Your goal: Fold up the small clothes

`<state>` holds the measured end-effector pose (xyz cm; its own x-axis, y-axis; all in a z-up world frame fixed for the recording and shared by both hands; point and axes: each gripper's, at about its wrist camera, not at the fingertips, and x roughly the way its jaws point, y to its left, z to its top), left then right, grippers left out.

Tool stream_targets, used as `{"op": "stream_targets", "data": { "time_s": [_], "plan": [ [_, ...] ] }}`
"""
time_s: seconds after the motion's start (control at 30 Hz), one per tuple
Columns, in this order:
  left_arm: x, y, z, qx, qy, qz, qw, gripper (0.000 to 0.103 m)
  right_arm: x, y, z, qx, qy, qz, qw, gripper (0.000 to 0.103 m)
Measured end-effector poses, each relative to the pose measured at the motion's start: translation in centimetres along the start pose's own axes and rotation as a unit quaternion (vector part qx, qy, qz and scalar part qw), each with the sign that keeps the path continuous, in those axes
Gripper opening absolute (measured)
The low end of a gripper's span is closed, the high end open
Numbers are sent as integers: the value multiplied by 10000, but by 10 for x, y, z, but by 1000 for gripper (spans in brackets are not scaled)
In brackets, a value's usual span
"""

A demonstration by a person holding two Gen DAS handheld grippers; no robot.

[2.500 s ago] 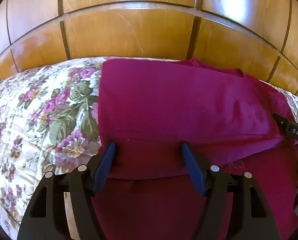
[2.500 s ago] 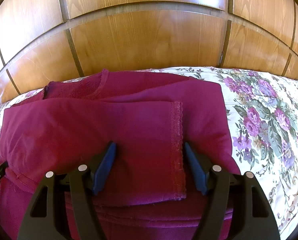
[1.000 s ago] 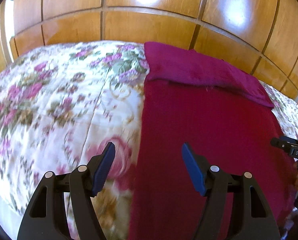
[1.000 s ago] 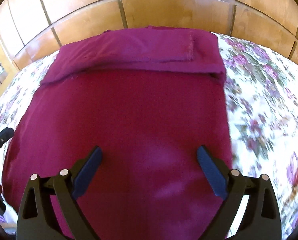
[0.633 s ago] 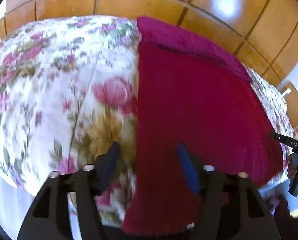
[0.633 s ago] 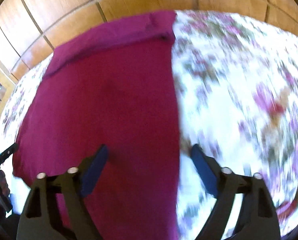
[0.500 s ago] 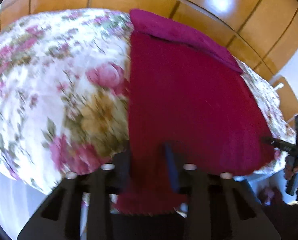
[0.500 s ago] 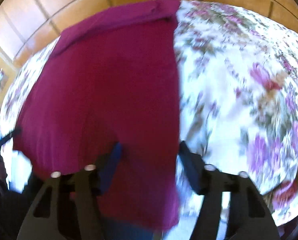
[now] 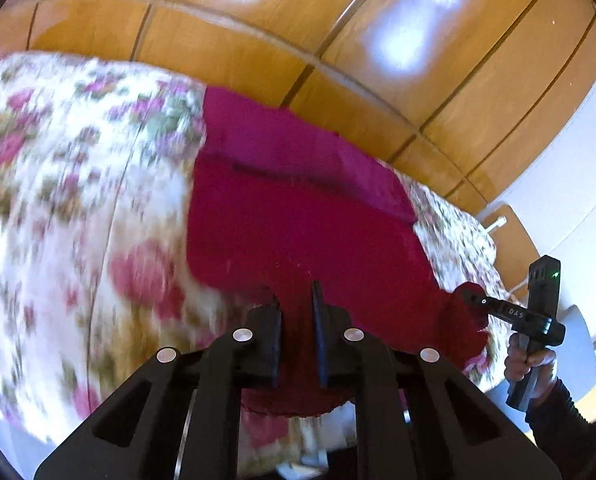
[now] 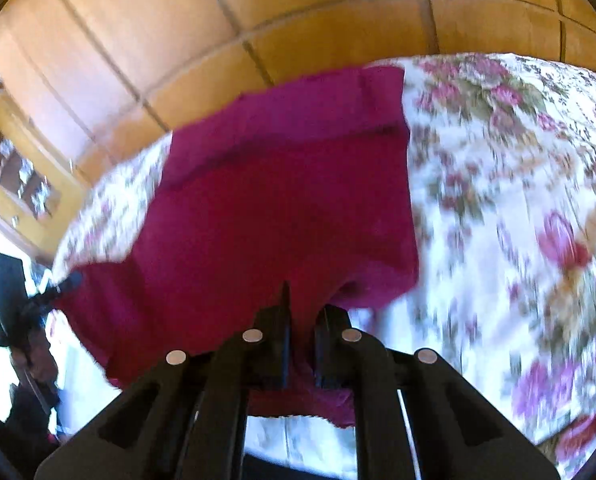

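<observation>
A magenta garment (image 9: 298, 220) lies spread on the flowered bedspread (image 9: 77, 200), its far end folded over into a band by the wooden wall. My left gripper (image 9: 295, 296) has the near left corner of the cloth between its jaws, which are closing; the hem is pinched and lifted off the bed. In the right wrist view the garment (image 10: 277, 208) has its near right corner raised, and my right gripper (image 10: 302, 300) is shut on it. The right gripper (image 9: 474, 300) shows at the cloth's right corner in the left view, and the left gripper (image 10: 71, 280) at its left corner in the right view.
Glossy wooden panelling (image 9: 257, 40) rises behind the bed. The bedspread (image 10: 518, 200) stretches wide to the right of the garment. A glass-fronted cabinet (image 10: 17, 176) stands far left. A hand (image 9: 530, 360) in a dark sleeve holds the right gripper's handle.
Both grippers pulled back from the folded band to the near hem, closed on its two corners, and lifted them. Both views tilted upward and blurred.
</observation>
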<state>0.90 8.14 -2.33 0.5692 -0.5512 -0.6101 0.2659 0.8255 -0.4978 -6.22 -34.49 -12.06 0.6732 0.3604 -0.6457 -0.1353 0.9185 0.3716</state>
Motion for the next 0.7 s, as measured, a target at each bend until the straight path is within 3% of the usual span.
{"op": "stream_targets", "data": {
  "time_s": [0.3,0.37,0.43,0.47,0.5,0.57,0.63,0.7],
  "plan": [
    [63,19,79,-223,-69,455,9987,13,59,-25,70,386,47,-186,9991,10],
    [76,28,92,-414,-4,493,9979,27,65,-30,79,545,41,-95,9985,21],
    [78,41,102,-762,-78,423,9962,48,63,-36,84,722,-85,123,9973,64],
    [74,46,104,-904,-225,421,9948,63,56,-37,85,785,-234,160,9965,72],
    [67,54,106,-1089,-441,417,9922,72,51,-38,85,798,-314,201,9961,77],
    [56,69,104,-1333,-576,369,9887,73,40,-43,82,843,-402,292,9952,81],
    [51,80,95,-1470,-509,346,9872,73,29,-53,70,869,-442,237,9950,84],
    [52,83,79,-1285,-279,391,9905,73,25,-62,54,849,-344,107,9957,84]
  ]
}}
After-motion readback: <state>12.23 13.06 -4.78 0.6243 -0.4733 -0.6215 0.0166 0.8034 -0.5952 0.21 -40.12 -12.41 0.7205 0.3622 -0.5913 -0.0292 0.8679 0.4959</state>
